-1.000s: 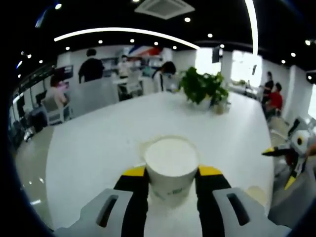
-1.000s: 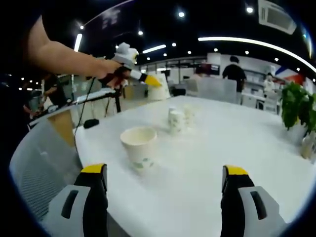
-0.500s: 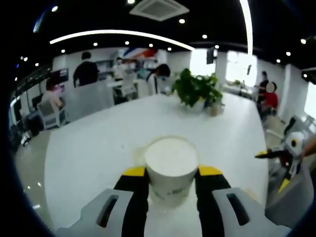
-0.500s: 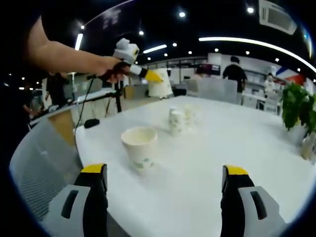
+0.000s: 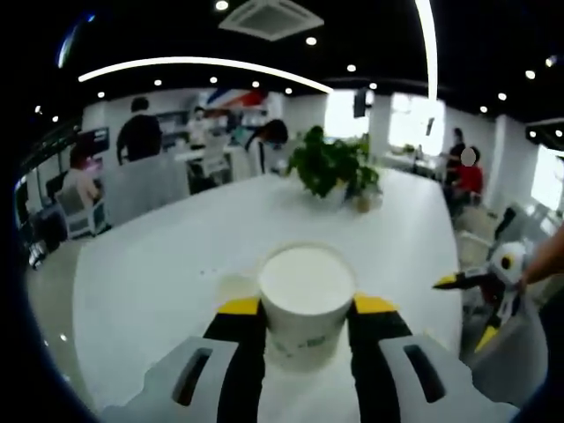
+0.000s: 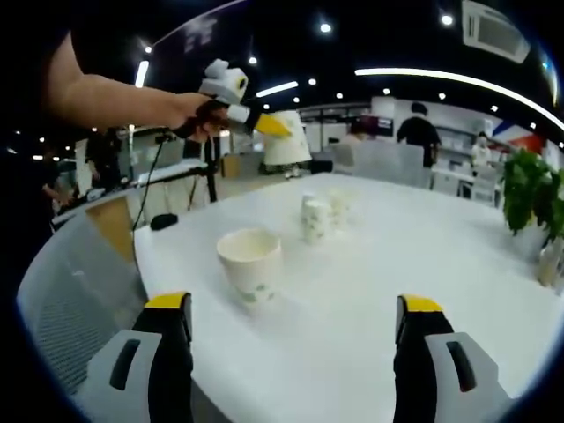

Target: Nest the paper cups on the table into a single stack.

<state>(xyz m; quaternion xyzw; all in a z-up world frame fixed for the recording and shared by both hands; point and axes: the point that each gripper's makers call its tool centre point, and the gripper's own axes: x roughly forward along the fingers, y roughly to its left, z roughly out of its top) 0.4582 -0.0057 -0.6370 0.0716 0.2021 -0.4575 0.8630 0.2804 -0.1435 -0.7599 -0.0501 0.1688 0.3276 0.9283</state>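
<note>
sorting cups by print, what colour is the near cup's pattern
Green print on the white cup; clearest in the right gripper view.

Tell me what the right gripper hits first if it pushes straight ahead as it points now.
Probably nothing soon: the open right gripper points over bare table; the nearest paper cup stands left of that line, though depth is uncertain.

Held cup (image 5: 307,304): lower wall hidden between left gripper (image 5: 307,308) jaws, print blurred. Far cups (image 6: 319,214) on desk (image 6: 423,282): too small to count. Potted plant (image 6: 533,198) cut by edge. Right gripper (image 6: 297,330) bases cropped at bottom.
</note>
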